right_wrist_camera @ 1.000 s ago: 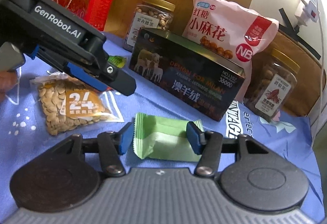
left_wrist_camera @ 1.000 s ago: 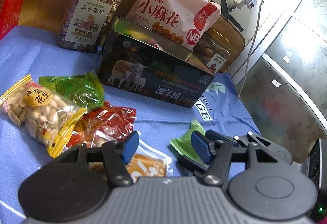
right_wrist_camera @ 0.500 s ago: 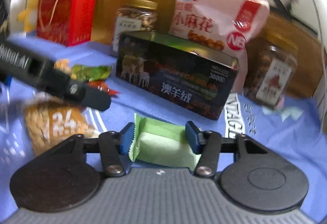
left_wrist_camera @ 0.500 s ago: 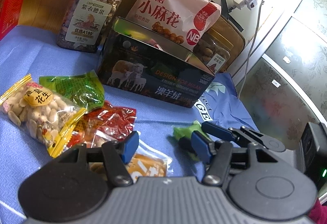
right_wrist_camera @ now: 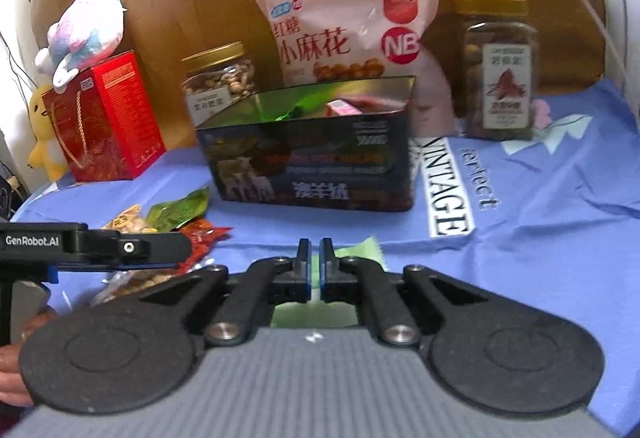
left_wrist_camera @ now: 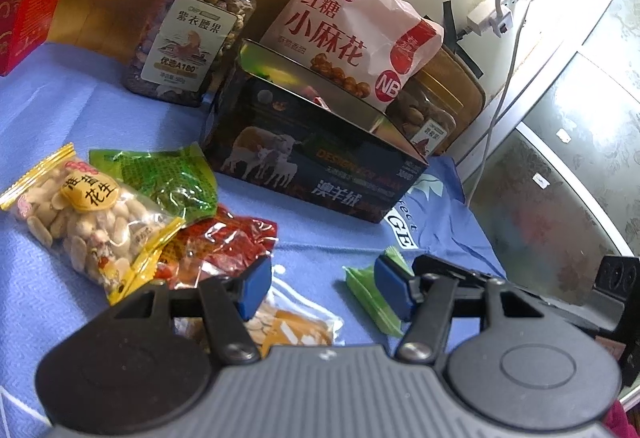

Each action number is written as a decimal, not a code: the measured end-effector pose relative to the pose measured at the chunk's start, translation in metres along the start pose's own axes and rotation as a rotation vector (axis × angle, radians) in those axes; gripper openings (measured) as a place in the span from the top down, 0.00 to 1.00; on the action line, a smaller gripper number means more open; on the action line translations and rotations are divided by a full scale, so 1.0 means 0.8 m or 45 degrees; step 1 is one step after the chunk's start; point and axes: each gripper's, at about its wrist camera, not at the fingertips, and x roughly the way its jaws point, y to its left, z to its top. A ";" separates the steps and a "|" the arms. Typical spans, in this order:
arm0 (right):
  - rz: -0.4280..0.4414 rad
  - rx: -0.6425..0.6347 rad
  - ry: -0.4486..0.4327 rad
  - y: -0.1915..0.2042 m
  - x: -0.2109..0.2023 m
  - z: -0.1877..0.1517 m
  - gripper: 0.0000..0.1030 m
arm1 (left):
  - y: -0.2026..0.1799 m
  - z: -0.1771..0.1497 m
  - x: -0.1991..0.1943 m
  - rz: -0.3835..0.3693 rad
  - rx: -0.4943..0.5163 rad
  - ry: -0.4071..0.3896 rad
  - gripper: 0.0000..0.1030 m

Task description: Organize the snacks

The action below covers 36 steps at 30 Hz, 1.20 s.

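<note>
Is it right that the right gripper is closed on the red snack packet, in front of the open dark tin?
Not quite. In the right wrist view the right gripper is closed on the light green packet, not a red one. The open dark tin does stand beyond it.

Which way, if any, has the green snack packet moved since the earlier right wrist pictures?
Yes. The green packet, flat on the blue cloth before, is now pinched on edge in the right gripper, whose jaws have just been closing, nearer the dark tin.
</note>
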 end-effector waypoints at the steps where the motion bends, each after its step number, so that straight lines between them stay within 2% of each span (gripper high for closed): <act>1: -0.001 0.024 0.007 -0.008 -0.001 0.000 0.85 | 0.000 0.000 0.000 -0.002 0.002 0.001 0.44; 4: 0.000 0.128 0.036 -0.031 0.006 0.004 0.74 | -0.001 0.000 0.000 -0.003 0.002 0.001 0.44; 8: 0.016 0.258 0.081 -0.047 0.013 0.002 0.73 | -0.002 -0.001 0.000 -0.014 0.005 0.003 0.44; 10: 0.028 0.311 0.086 -0.054 0.016 0.000 0.66 | -0.003 -0.001 0.000 -0.027 0.012 0.007 0.44; 13: 0.054 0.372 0.103 -0.061 0.021 -0.003 0.62 | -0.004 -0.001 0.001 -0.032 0.018 0.013 0.44; 18: 0.090 0.379 0.117 -0.061 0.023 -0.004 0.54 | -0.004 -0.001 0.002 -0.032 0.018 0.015 0.44; 25: 0.087 0.286 0.113 -0.048 0.023 -0.004 0.44 | -0.004 -0.001 0.002 -0.032 0.018 0.016 0.44; 30: 0.056 0.256 0.086 -0.049 0.018 -0.004 0.42 | -0.004 -0.002 0.002 -0.032 0.017 0.015 0.44; 36: 0.013 0.343 0.055 -0.073 0.011 -0.002 0.42 | -0.005 -0.003 0.004 -0.035 0.020 0.017 0.44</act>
